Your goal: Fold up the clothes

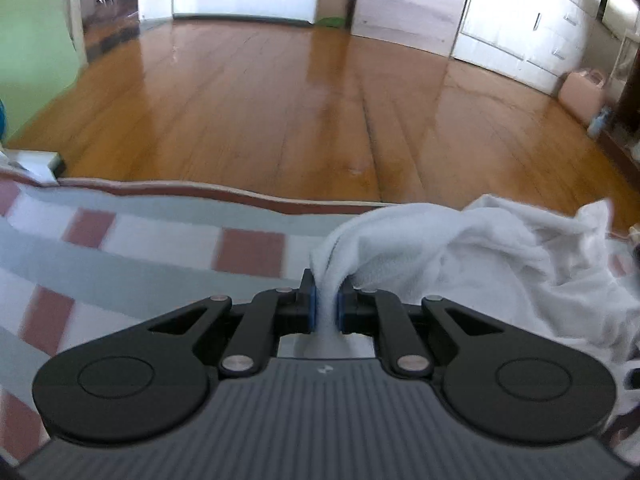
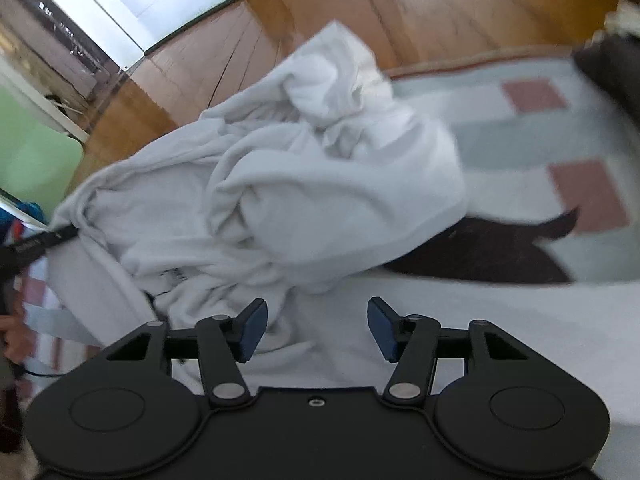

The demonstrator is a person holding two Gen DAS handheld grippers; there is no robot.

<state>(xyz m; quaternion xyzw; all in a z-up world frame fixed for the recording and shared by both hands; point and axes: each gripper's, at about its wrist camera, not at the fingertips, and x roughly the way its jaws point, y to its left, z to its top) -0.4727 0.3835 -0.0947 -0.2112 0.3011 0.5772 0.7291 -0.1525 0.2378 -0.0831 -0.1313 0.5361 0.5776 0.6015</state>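
In the left wrist view, the left gripper (image 1: 327,308) has its blue-padded jaws pinched tight on a bunched edge of the crumpled white cotton garment (image 1: 472,264), which spills from the jaws toward the lower right of the frame. The garment lies on the checked bedcover of grey, white and dusty-red squares (image 1: 140,248), close to the bed's edge, with the glossy wooden plank floor (image 1: 280,100) filling the upper half of the frame.

In the right wrist view, the right gripper (image 2: 317,330) hangs over the near part of the same white heap (image 2: 304,184) with its jaws standing well apart; fabric lies below and between them, but the pads press on nothing. A dark brown piece of cloth (image 2: 480,252) pokes out from under the heap at centre right. At the far left edge, the other gripper's black finger bites the garment's stretched corner.

The cloth looks light, soft and limp, so it will sag and drape wherever it is unsupported, and pinching a wad of folds risks lifting several layers at once. A sound hold, I judge, is a single hem or corner, opposite the one already gripped, so that the piece can be pulled flat between the two hands before any fold.
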